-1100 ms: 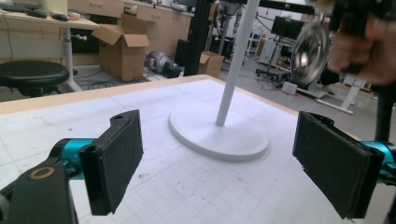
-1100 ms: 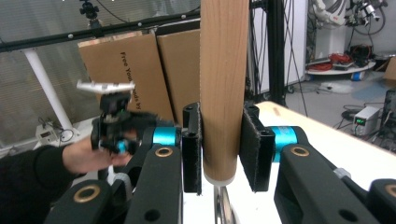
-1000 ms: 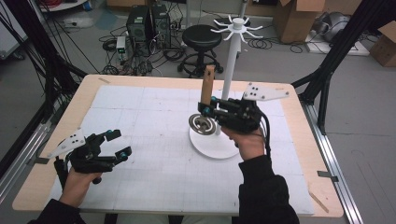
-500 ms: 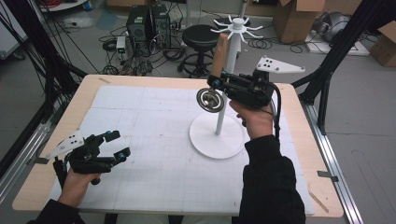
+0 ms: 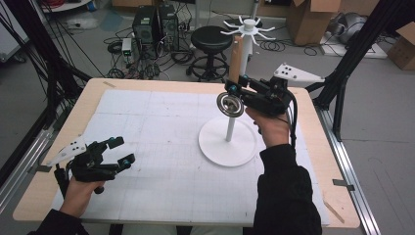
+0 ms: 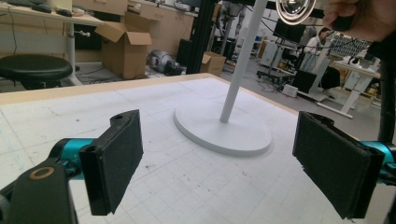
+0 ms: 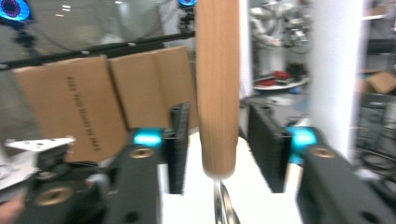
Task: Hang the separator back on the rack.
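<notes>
Between right gripper [image 7: 219,154] jaws, seemingly loose, wooden-handled utensil [image 7: 217,88]

Blurred throughout in the right gripper view: the round wooden handle [image 7: 217,88] cut off by the top edge, its shiny metal head [image 7: 225,205] cut off at the bottom. Half hidden behind the black right gripper [image 5: 235,87] (high view), the tall white rack pole [image 5: 237,88]. Too soft to read, the brown cardboard boxes' [image 7: 93,102] print.
</notes>
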The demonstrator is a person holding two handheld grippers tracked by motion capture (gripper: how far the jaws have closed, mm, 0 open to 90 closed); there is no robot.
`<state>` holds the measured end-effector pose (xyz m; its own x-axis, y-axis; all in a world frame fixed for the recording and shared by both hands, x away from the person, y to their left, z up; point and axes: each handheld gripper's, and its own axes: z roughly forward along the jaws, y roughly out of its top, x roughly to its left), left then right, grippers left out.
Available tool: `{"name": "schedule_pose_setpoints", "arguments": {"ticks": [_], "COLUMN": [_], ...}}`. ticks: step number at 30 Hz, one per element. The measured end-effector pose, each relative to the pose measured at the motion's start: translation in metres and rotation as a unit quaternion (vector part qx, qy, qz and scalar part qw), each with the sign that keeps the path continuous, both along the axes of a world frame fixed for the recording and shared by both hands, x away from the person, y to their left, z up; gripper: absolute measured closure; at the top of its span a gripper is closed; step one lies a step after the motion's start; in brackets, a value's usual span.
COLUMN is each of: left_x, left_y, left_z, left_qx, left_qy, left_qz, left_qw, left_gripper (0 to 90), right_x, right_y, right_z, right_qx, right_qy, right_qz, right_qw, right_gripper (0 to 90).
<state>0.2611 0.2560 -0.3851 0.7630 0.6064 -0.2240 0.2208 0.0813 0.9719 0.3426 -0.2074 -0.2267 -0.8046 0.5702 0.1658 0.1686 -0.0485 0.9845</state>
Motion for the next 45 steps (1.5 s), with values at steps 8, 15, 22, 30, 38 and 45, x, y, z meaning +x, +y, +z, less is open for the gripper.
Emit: {"name": "schedule_pose_setpoints", "arguments": {"ticks": [8, 15, 22, 30, 38, 45], "left_x": [0.001, 0.004, 0.005, 0.001, -0.004, -0.003], "left_y": [0.004, 0.008, 0.007, 0.006, 0.002, 0.002], "left_z": [-0.002, -0.003, -0.004, -0.005, -0.005, -0.006], "left_qx": [-0.008, -0.018, -0.013, -0.008, -0.004, 0.001], "left_qy": [0.005, 0.013, 0.01, -0.002, -0.01, -0.006], "left_qz": [0.01, 0.026, 0.031, 0.02, 0.013, 0.013], "left_qw": [0.9999, 0.9994, 0.9994, 0.9998, 0.9999, 0.9999], "left_gripper": [16.2, 14.8, 15.0, 15.0, 15.3, 15.3], "right_x": [-0.028, -0.064, -0.097, -0.116, -0.129, -0.13], "right_y": [-0.025, -0.052, -0.083, -0.109, -0.115, -0.112], "right_z": [-0.026, -0.071, -0.12, -0.154, -0.152, -0.152], "right_qx": [-0.028, -0.109, -0.112, -0.114, -0.102, -0.115], "right_qy": [-0.029, -0.012, 0.015, 0.032, 0.025, 0.024], "right_qz": [-0.065, -0.121, -0.167, -0.204, -0.221, -0.219], "right_qw": [0.9971, 0.9866, 0.9795, 0.9718, 0.9695, 0.9686], "right_gripper": [28.9, 21.1, 19.0, 17.0, 16.6, 16.6]}}
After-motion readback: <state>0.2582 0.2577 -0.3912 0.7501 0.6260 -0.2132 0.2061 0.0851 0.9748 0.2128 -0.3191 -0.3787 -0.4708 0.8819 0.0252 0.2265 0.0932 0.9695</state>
